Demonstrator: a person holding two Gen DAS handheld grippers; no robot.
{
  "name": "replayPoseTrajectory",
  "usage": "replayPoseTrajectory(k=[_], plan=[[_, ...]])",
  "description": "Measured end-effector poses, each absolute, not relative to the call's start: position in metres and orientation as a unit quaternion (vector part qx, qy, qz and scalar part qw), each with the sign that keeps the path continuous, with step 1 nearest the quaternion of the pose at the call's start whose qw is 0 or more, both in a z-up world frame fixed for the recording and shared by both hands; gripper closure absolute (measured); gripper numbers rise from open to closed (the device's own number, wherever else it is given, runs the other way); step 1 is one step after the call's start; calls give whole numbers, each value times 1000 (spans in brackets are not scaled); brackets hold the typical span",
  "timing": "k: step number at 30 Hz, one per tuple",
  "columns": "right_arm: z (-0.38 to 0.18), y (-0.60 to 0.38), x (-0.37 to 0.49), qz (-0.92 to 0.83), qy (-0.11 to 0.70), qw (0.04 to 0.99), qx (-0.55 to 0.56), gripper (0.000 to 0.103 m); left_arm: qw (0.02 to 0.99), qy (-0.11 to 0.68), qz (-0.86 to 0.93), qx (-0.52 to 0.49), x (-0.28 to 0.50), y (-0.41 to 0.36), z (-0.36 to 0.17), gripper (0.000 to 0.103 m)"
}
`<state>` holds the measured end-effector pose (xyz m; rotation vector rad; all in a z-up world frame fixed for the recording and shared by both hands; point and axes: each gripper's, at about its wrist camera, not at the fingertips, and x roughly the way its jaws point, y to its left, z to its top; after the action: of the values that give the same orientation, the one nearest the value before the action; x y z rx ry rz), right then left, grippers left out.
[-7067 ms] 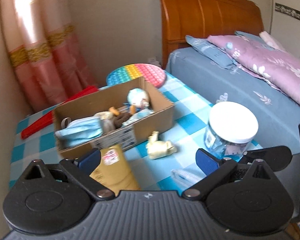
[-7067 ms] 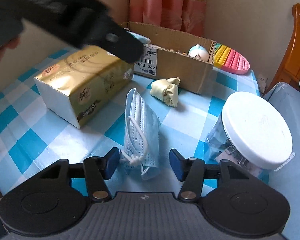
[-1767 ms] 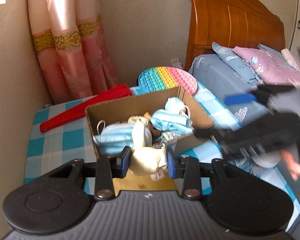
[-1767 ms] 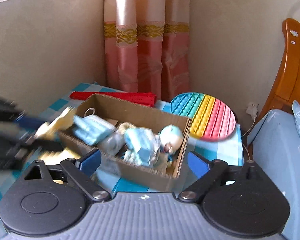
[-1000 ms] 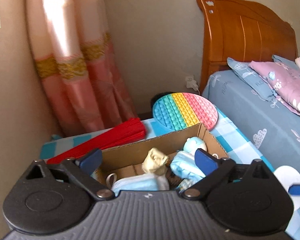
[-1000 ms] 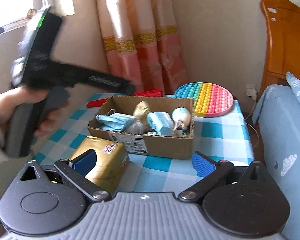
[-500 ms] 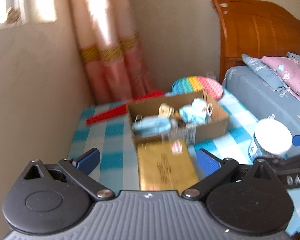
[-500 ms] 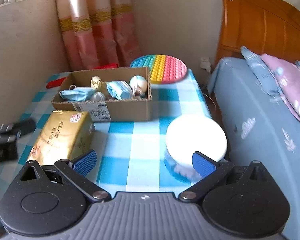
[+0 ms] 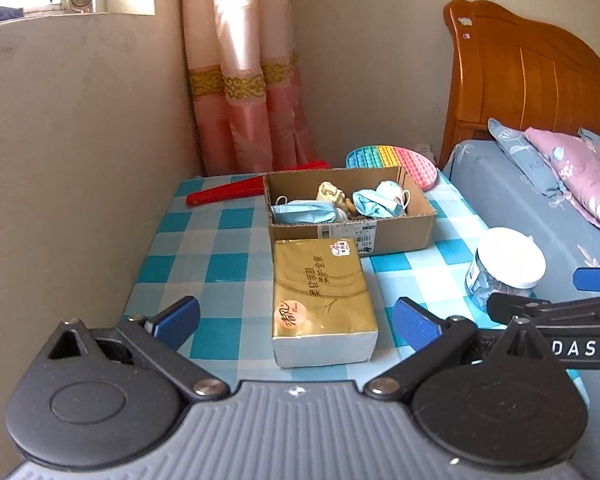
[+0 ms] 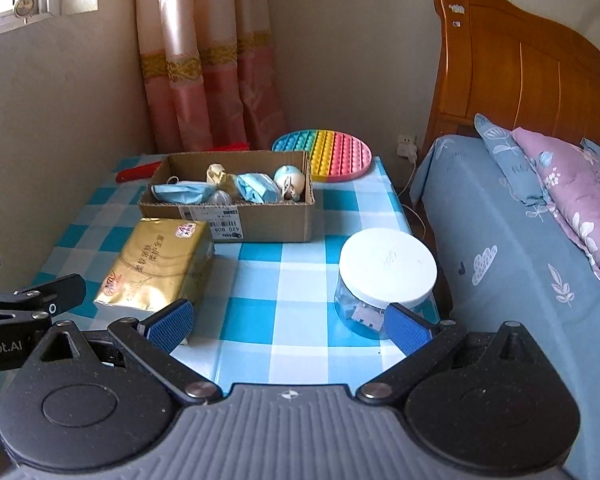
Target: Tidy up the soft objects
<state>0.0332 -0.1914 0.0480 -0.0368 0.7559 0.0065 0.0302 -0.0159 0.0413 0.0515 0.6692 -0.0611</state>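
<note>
A cardboard box (image 9: pixel 384 236) (image 10: pixel 260 222) stands at the far side of the checked table. Inside lie blue face masks (image 9: pixel 304 213) (image 10: pixel 182 192), a cream soft toy (image 9: pixel 329 192) (image 10: pixel 217 173) and a small round doll (image 10: pixel 289 179). My left gripper (image 9: pixel 296 322) is open and empty, held back over the table's near edge above a gold tissue pack (image 9: pixel 320 296) (image 10: pixel 156 262). My right gripper (image 10: pixel 288 322) is also open and empty, near a clear jar with a white lid (image 10: pixel 386 274) (image 9: pixel 508 266). Each gripper shows at the edge of the other's view.
A rainbow pop-it disc (image 10: pixel 324 154) and a red folded fan (image 9: pixel 230 194) lie behind the box. A wall and pink curtain (image 9: pixel 240 80) close the left and back. A bed with blue sheet (image 10: pixel 512 260), pillows and wooden headboard (image 10: pixel 520 76) borders the right.
Both grippers have pulled back from the box and now sit farther from it. The cream toy that the left gripper held 1.8 s ago lies in the box; both grippers are empty.
</note>
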Motion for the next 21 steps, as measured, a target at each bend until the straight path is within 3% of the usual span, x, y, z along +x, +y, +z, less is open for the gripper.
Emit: replayPoseTrajectory(k=[21], plan=[[52, -185, 35, 12, 362, 932, -26, 0, 945, 325, -14, 14, 29, -11, 46, 1]])
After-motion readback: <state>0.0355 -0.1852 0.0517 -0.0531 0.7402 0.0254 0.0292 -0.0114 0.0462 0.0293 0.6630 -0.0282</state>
